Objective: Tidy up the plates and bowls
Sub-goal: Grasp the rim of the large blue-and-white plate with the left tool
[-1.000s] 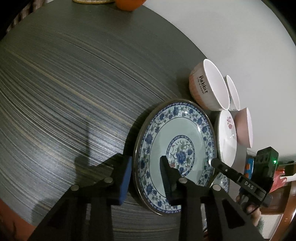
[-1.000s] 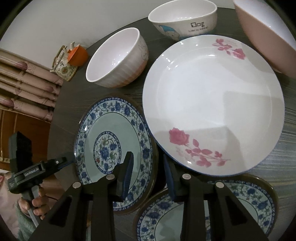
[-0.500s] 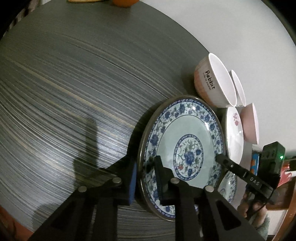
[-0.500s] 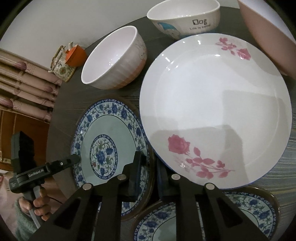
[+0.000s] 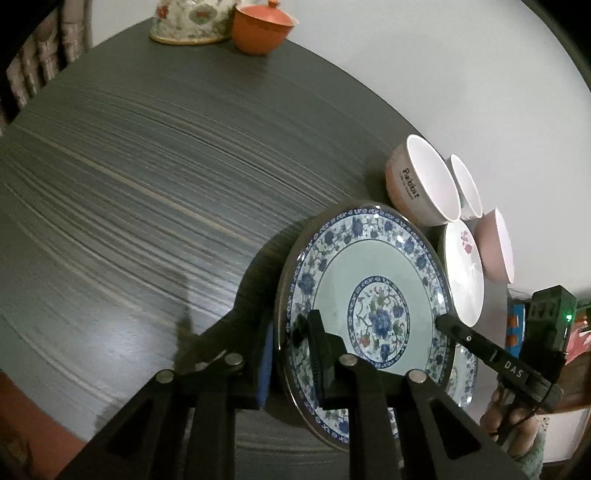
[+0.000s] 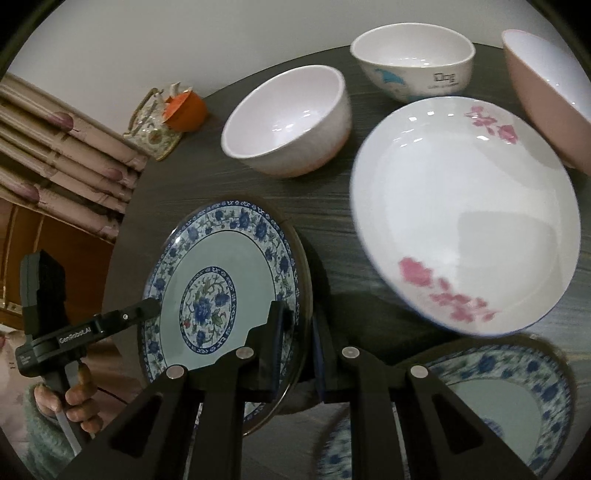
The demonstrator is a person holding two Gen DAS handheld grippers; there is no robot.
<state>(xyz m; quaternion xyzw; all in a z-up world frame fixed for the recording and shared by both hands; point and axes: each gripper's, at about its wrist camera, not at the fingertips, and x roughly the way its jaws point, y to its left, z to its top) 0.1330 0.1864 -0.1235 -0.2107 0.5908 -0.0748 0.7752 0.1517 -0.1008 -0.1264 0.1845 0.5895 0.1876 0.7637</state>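
A blue-and-white floral plate (image 5: 373, 295) is lifted off the dark table and tilted. My left gripper (image 5: 291, 354) is shut on its near rim. My right gripper (image 6: 299, 347) is shut on the opposite rim of the same plate (image 6: 218, 280). A white plate with pink roses (image 6: 465, 210) lies to the right. A second blue-and-white plate (image 6: 495, 398) lies at the bottom right. A pink-white bowl (image 6: 288, 122), a "Dog" bowl (image 6: 413, 62) and a pink bowl (image 6: 546, 96) stand behind.
A floral teapot (image 5: 188, 18) and an orange lidded cup (image 5: 262, 29) stand at the table's far edge. The round dark table (image 5: 129, 184) stretches left. A wall lies behind the bowls. Curtains (image 6: 55, 155) hang beyond the table edge.
Both grippers closed on the blue-and-white plate's opposite rims and raised it off the table, tilting it. The rose plate now lies farther from it.
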